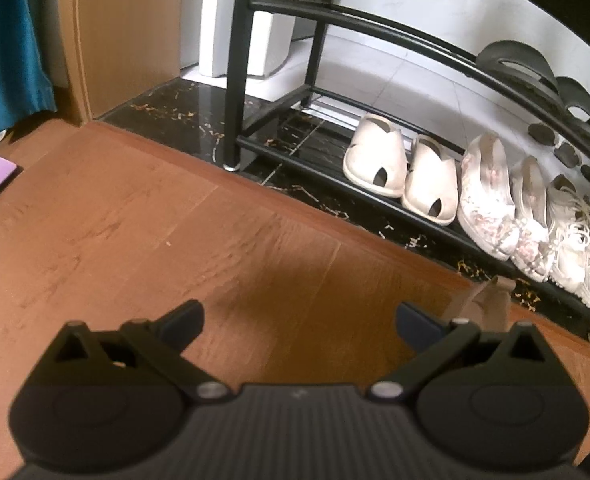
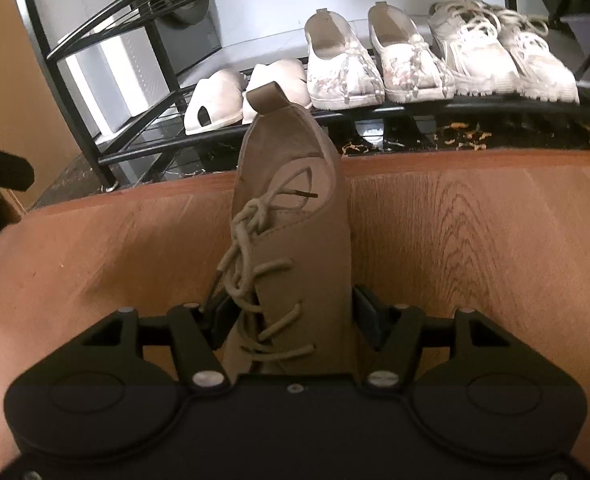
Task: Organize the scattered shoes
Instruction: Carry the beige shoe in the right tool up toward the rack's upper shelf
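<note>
In the left wrist view, the left gripper (image 1: 299, 322) is held above the wooden floor (image 1: 143, 232) with its fingers spread wide and nothing between them; it is judged to be kept free and out of the way. The black shoe rack (image 1: 375, 196) stands on the dark marble strip beyond the wood. On its lowest shelf a row is seen: a pair of cream cut-out slippers (image 1: 401, 178), then a pair of floral flats (image 1: 503, 208), then white sneakers (image 1: 579, 256) at the far end. Dark sandals (image 1: 535, 76) are propped on the shelf above. The heel of the tan lace-up shoe (image 1: 491, 300) shows just past the right finger.

In the right wrist view, the right gripper (image 2: 289, 318) is closed on the tan lace-up shoe (image 2: 295, 220), which is pinched across its laced front and turned on its side, block heel pointing toward the rack. The grip appears chosen so that the shoe can be carried heel-first to a shelf. The shoe rack (image 2: 135, 148) holds the same three pairs on its lowest shelf, and free space remains left of the slippers (image 2: 215, 100).
</note>
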`<act>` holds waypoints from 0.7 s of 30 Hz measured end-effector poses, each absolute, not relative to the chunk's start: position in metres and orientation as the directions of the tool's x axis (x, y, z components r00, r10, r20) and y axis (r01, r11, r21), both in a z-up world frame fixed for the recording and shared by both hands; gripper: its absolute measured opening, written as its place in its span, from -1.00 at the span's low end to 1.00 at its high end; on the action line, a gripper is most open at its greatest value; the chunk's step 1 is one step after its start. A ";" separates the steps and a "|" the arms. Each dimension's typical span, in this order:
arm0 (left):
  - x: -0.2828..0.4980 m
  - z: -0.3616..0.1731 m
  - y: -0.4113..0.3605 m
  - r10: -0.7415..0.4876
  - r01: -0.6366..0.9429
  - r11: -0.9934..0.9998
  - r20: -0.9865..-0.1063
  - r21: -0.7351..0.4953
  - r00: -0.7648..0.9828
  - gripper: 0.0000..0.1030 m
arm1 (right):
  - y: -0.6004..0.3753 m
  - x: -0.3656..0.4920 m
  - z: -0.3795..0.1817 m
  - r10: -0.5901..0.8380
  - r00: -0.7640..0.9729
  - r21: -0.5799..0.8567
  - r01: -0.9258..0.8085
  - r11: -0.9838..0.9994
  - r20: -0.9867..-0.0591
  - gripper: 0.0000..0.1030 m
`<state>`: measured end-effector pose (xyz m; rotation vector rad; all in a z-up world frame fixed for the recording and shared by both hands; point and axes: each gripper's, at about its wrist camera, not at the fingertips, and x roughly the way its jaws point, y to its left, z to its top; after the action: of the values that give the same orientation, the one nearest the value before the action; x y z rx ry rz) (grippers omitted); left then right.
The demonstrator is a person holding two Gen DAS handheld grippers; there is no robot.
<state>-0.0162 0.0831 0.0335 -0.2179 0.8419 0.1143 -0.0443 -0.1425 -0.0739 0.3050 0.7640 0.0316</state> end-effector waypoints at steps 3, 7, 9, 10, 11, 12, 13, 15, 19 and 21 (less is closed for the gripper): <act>-0.016 0.034 0.084 0.019 -0.189 0.972 -0.749 -0.143 0.662 0.99 | -0.143 -0.045 -0.075 0.142 0.727 0.289 0.081 0.954 -0.671 0.22; -0.014 0.032 0.083 0.022 -0.190 0.972 -0.754 -0.137 0.656 0.99 | -0.139 -0.045 -0.075 0.131 0.735 0.269 0.072 0.961 -0.666 0.22; -0.014 0.032 0.083 0.023 -0.191 0.972 -0.755 -0.136 0.655 0.99 | -0.138 -0.045 -0.074 0.127 0.737 0.260 0.068 0.963 -0.664 0.24; -0.013 0.032 0.083 0.023 -0.192 0.972 -0.755 -0.137 0.656 0.98 | -0.138 -0.045 -0.074 0.127 0.739 0.259 0.066 0.964 -0.662 0.25; -0.013 0.032 0.084 0.024 -0.194 0.971 -0.755 -0.138 0.655 0.99 | -0.137 -0.045 -0.074 0.125 0.740 0.257 0.067 0.964 -0.661 0.29; -0.013 0.032 0.084 0.024 -0.194 0.971 -0.755 -0.138 0.656 0.99 | -0.137 -0.044 -0.074 0.120 0.743 0.254 0.070 0.965 -0.659 0.37; -0.013 0.032 0.084 0.024 -0.195 0.971 -0.754 -0.139 0.656 0.99 | -0.137 -0.044 -0.074 0.115 0.745 0.251 0.073 0.965 -0.657 0.40; -0.013 0.032 0.084 0.023 -0.193 0.971 -0.754 -0.139 0.656 0.99 | -0.137 -0.042 -0.075 0.110 0.748 0.244 0.071 0.967 -0.655 0.42; -0.011 0.030 0.083 0.018 -0.190 0.972 -0.759 -0.139 0.650 0.99 | -0.131 -0.040 -0.077 0.109 0.749 0.206 0.037 0.978 -0.654 0.28; -0.010 0.029 0.084 0.019 -0.192 0.971 -0.761 -0.139 0.649 0.99 | -0.127 -0.040 -0.077 0.100 0.751 0.189 0.033 0.981 -0.653 0.26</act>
<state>-0.0103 0.0840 0.0294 -0.2152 0.8581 0.1213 -0.0399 -0.1275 -0.0768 0.1942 0.7219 0.0369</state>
